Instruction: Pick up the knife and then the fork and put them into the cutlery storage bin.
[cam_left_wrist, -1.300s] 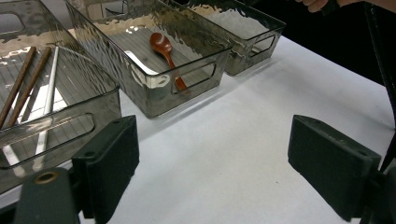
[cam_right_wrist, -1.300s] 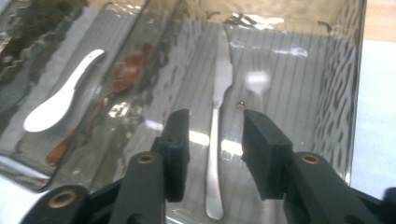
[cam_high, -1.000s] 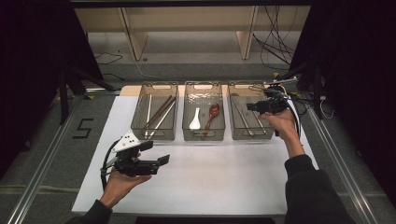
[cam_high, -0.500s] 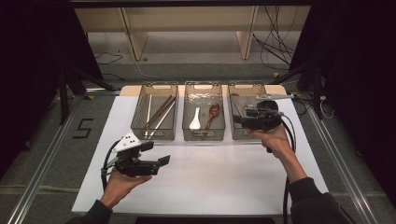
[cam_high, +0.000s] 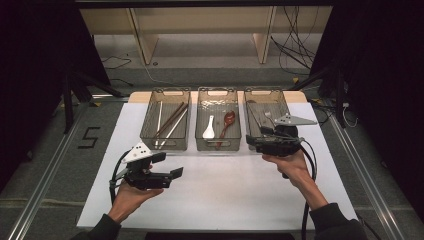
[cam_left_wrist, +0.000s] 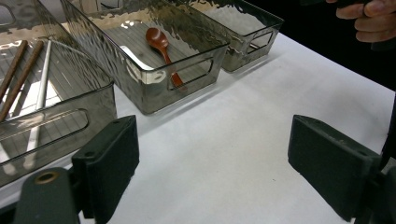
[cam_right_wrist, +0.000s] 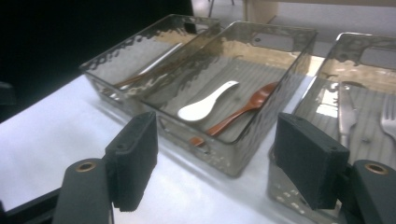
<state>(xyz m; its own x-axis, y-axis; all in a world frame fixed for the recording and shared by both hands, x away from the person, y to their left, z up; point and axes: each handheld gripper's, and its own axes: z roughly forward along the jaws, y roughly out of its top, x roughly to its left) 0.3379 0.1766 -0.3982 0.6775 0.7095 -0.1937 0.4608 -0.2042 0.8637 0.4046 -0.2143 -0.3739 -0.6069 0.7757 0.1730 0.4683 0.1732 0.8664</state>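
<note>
- I am holding my right gripper (cam_high: 252, 142) at the near end of the clear smoked-plastic tray on the right (cam_high: 280, 96), its jaws standing wide with nothing between them; they have just been opening.
- The silver metal fork (cam_right_wrist: 388, 119) and silver metal knife (cam_right_wrist: 344, 114) are lying flat in that tray, just beyond my right-hand jaw.
- I am pointing toward the middle clear tray (cam_high: 218, 92), where the white ceramic spoon (cam_right_wrist: 205, 107) and the reddish-brown wooden spoon (cam_right_wrist: 243, 110) are lying side by side, bowls toward the far end.
- My left gripper (cam_high: 172, 175) is waiting over the white table cover (cam_high: 225, 195) near the left tray of brown and pale chopsticks (cam_high: 167, 122), jaws spread and empty.
- Judging from this, I am withdrawing from the cutlery tray; doing it well means keeping the jaws clear of the tray wall so nothing gets dragged.
- Before any next pick, I should be lining both pads across a handle, not the bowl.
</note>
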